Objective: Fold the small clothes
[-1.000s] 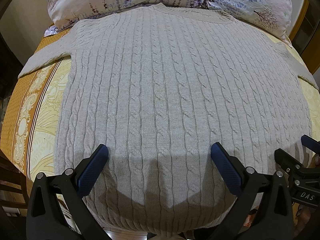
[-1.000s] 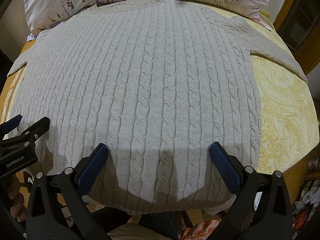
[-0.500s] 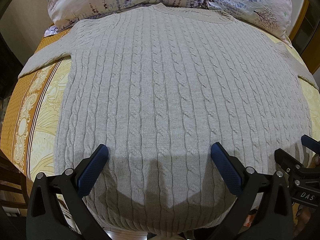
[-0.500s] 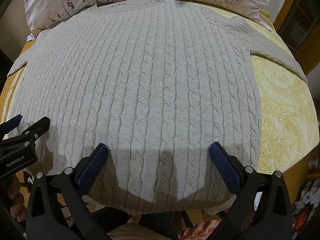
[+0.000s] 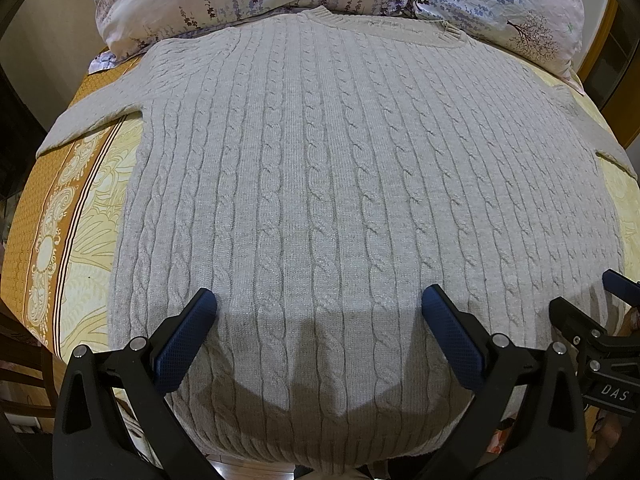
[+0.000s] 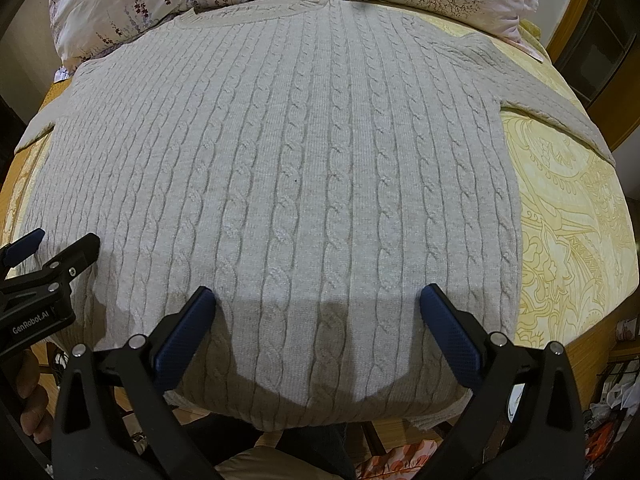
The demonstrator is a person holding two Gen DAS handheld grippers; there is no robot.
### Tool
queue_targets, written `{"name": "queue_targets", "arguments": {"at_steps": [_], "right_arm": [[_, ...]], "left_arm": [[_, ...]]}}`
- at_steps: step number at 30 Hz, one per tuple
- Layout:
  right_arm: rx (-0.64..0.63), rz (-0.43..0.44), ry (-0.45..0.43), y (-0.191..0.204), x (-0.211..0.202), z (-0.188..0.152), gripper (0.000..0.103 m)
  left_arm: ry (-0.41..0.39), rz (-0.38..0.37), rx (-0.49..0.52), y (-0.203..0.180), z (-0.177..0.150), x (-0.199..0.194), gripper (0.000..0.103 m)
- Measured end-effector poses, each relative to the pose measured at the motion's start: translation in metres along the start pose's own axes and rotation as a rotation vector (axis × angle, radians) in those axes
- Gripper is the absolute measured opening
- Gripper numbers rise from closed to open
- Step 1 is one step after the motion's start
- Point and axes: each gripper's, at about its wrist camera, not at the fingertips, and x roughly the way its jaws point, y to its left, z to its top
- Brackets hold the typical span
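Jaws spread wide on both the left gripper [image 5: 319, 300] and right gripper [image 6: 317, 298], above a flat, pale grey cable-knit sweater [image 5: 340, 184] on a yellow patterned bed [image 6: 568, 232].

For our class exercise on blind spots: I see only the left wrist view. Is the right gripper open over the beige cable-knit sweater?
Observer: Yes. The right gripper is open, its blue-padded fingers spread wide above the beige cable-knit sweater, near its hem.
Operator: Where does the sleeve on the right side go?
Observer: That sleeve lies stretched outward over the yellow patterned bedspread.
Operator: Anything near the left gripper?
Observer: A hand shows just below the left gripper.
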Motion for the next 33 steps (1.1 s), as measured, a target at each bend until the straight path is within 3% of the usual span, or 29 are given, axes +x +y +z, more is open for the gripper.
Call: {"name": "queue_targets", "arguments": {"at_steps": [14,22,30,33], "right_arm": [[-0.005,0.002,-0.009,0.0,-0.002,0.002,0.101],[-0.041,0.022,-0.062,0.001,-0.008,0.0,0.101],[-0.105,0.073,-0.104,-0.005,-0.008,-0.001,0.101],[-0.09,0.136,-0.114,-0.015,-0.009,0.003,0.101]], "left_arm": [[0.001,0.0,0.0,0.0,0.0,0.0,0.102],[0.014,-0.004,0.005,0.002,0.004,0.001,0.102],[0.023,-0.004,0.009,0.0,0.006,0.004,0.102],[0.022,-0.005,0.01,0.001,0.006,0.005,0.102]]}}
